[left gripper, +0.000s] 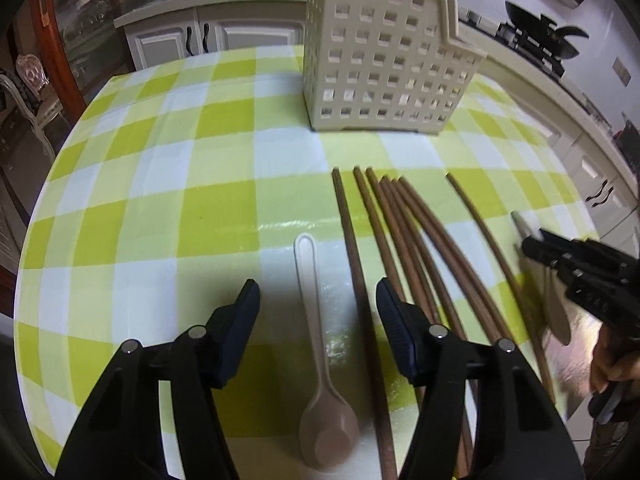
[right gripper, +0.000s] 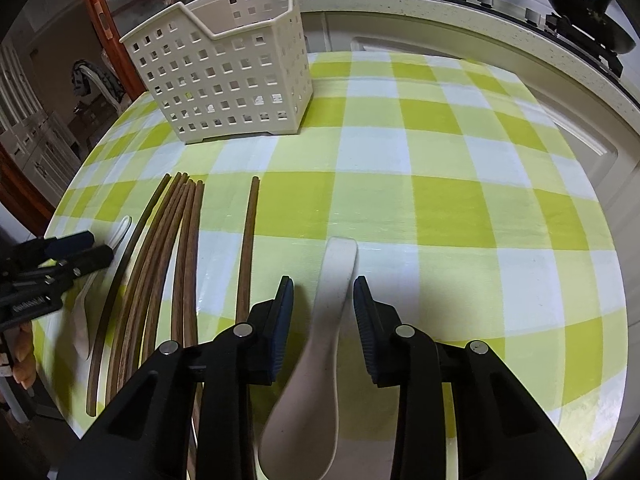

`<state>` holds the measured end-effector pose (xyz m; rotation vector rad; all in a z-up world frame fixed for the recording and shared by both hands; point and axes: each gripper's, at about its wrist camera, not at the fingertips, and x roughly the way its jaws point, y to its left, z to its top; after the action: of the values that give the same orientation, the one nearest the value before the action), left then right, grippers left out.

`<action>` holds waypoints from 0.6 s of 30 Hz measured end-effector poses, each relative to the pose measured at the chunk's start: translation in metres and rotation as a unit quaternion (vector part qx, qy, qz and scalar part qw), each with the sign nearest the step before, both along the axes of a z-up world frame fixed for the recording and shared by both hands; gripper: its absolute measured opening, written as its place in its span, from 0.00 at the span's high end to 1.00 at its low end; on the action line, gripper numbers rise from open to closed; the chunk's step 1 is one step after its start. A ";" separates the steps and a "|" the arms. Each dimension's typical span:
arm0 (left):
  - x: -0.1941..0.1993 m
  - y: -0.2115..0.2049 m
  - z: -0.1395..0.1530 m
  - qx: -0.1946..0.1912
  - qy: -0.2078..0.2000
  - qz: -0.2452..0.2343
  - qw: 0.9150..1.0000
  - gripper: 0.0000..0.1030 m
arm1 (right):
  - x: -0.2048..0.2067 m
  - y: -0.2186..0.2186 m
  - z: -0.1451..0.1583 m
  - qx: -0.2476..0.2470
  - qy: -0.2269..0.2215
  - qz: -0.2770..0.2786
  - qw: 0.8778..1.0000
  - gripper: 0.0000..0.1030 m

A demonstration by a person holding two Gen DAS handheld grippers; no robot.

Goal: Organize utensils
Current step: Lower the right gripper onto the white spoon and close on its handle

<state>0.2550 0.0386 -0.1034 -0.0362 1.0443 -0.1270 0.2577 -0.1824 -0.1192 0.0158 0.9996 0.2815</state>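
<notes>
Left wrist view: the left claw, spread, straddles the beige spoon (handle pointing to the basket); the right claw, spread, straddles the white spoon near the counter's front edge.

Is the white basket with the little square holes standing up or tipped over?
Standing up. The cream plastic basket rests flat on the green checked tablecloth, open top facing upward.

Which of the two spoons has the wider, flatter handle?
The white soup spoon between the right gripper fingers; the beige spoon at the left gripper has a slim, rounded handle.
</notes>
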 end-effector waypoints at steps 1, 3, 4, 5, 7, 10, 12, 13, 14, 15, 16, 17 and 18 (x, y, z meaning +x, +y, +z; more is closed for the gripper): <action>-0.001 0.001 0.002 0.001 -0.003 0.002 1.000 0.44 | 0.000 0.001 0.000 0.000 0.000 0.001 1.000 0.69; 0.000 0.001 0.001 0.013 -0.002 0.007 1.000 0.50 | 0.000 0.002 -0.001 -0.002 -0.002 0.003 1.000 0.69; 0.001 0.002 -0.002 0.016 0.002 0.006 1.000 0.54 | 0.000 0.002 -0.001 -0.003 -0.003 0.003 1.000 0.69; 0.002 0.003 -0.005 0.016 0.008 0.005 1.000 0.63 | 0.001 0.002 -0.001 -0.004 -0.004 0.002 1.000 0.69; 0.004 0.004 -0.011 0.010 0.020 0.003 1.000 0.68 | 0.002 0.001 -0.001 -0.004 -0.003 -0.001 1.000 0.69; 0.003 0.002 -0.013 0.021 0.014 -0.001 1.000 0.71 | 0.005 0.000 -0.002 -0.009 -0.005 -0.002 1.000 0.72; 0.003 0.001 -0.013 0.023 0.011 -0.002 1.000 0.73 | 0.006 0.000 -0.002 -0.012 -0.006 -0.001 1.000 0.72; 0.003 0.000 -0.014 0.026 0.010 -0.003 1.000 0.74 | 0.006 0.000 -0.003 -0.013 -0.007 -0.001 1.000 0.72; 0.002 -0.002 -0.014 0.031 0.008 -0.006 0.999 0.78 | 0.007 0.000 -0.003 -0.015 -0.007 0.000 1.000 0.73; 0.002 -0.003 -0.014 0.034 0.008 -0.008 0.999 0.80 | 0.008 0.000 -0.003 -0.016 -0.007 0.001 1.000 0.74; 0.002 -0.005 -0.014 0.037 0.007 -0.010 0.999 0.81 | 0.008 0.001 -0.003 -0.017 -0.008 0.001 1.000 0.74; 0.001 -0.006 -0.014 0.039 0.008 -0.013 0.999 0.85 | 0.009 0.001 -0.003 -0.018 -0.008 0.002 1.000 0.74; 0.001 -0.007 -0.013 0.040 0.008 -0.015 0.999 0.88 | 0.009 0.001 -0.003 -0.018 -0.007 0.003 1.000 0.75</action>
<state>0.2564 0.0318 -0.1169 0.0510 1.0661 -0.1121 0.2665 -0.1816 -0.1221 -0.0220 0.9899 0.2677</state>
